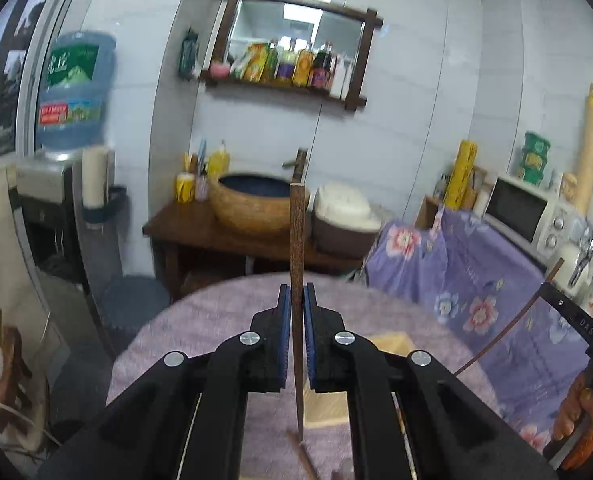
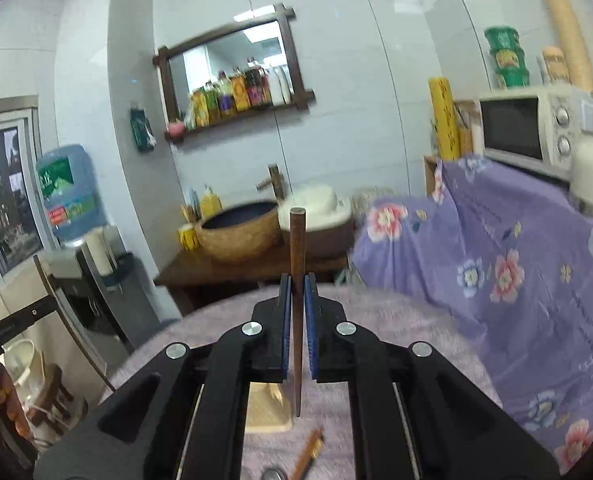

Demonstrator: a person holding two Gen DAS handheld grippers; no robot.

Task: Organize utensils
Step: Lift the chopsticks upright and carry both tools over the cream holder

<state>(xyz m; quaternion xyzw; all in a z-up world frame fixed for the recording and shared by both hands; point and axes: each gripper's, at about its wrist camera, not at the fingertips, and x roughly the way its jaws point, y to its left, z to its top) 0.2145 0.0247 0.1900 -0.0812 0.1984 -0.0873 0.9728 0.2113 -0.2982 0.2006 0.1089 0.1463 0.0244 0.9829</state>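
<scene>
Chopsticks: one dark wooden chopstick [image 1: 297,280] pinched upright in my left hand-held gripper [image 1: 297,300], a second chopstick [image 2: 297,300] pinched the same way in my right hand-held gripper [image 2: 297,292]. Both sets of blue pads pressed onto the sticks, thick end up, thin tip hanging below the jaws, clear of the bench [image 1: 200,320] with its purple fuzzy cover. Step in hand, my read: carry phase, both sticks lifted off, not yet placed. Light wooden holder [image 2: 266,408] sits on the bench just below and left of my right stick's tip; in the left view it shows behind my jaws. Another wooden utensil [image 2: 307,454] lies flat near the bench's near edge, plus something metal at the bottom of the frame, too cut off to name. Next move probably needs both tips brought over the holder, sticks kept parallel, then lowered before I let go.
</scene>
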